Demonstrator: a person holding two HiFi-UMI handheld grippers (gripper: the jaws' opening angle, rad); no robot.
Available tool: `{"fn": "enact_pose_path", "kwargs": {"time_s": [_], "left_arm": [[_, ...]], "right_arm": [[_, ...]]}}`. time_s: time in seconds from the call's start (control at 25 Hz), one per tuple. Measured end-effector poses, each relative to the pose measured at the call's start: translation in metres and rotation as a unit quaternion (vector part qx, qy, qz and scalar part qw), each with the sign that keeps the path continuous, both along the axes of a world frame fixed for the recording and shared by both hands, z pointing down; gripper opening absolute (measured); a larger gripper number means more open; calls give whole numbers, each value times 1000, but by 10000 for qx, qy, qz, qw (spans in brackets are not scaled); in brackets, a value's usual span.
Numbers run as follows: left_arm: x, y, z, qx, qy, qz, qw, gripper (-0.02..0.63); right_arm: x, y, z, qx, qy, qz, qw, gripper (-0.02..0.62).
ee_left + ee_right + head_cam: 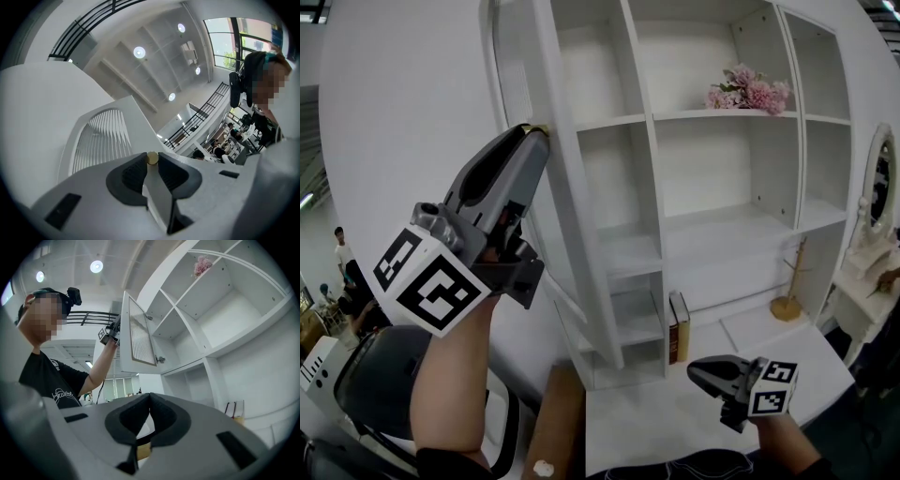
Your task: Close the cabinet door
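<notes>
The cabinet door (138, 333) stands open, swung out from the top left part of the big white cabinet (727, 197). It has a panel of thin slats in its middle. The left gripper (534, 139) is held up high at the door's free edge. Its jaws are a little way apart and pinch that edge between their dark pads. A small gold knob (151, 158) on the door sits right at the jaw tips. The right gripper (701, 372) is held low, over the white table (675, 427) in front of the cabinet. Its jaw tips touch each other and hold nothing. It is well apart from the door. Pink flowers (750, 91) lie on a shelf high up in the cabinet, to the right of the door's part and back from the front edge. A brown book (679, 326) stands upright at the foot of the cabinet, just beside the low shelves. A small wooden stand (787, 300) stands on the table further right. A white dresser with an oval mirror (879, 178) is at the far right. A brown board (558, 422) lies low down beside the table. In the right gripper view, the person's arm (96, 371) reaches up to the door.
</notes>
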State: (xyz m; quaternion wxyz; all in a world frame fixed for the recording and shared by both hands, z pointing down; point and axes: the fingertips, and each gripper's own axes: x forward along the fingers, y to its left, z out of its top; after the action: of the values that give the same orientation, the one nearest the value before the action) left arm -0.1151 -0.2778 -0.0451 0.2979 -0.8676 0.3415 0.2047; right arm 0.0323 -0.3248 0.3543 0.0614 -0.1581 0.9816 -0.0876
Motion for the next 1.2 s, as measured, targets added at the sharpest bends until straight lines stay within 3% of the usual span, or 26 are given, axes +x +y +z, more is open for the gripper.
{"fn": "enact_pose_path", "kwargs": {"time_s": [0.56, 1.2], "left_arm": [[38, -32, 1, 303, -526, -718, 9956, 75], [71, -77, 3, 620, -759, -1224, 9876, 75]], "right_arm": [[24, -13, -2, 22, -115, 119, 9999, 5], [55, -34, -6, 55, -183, 319, 9993, 5]]}}
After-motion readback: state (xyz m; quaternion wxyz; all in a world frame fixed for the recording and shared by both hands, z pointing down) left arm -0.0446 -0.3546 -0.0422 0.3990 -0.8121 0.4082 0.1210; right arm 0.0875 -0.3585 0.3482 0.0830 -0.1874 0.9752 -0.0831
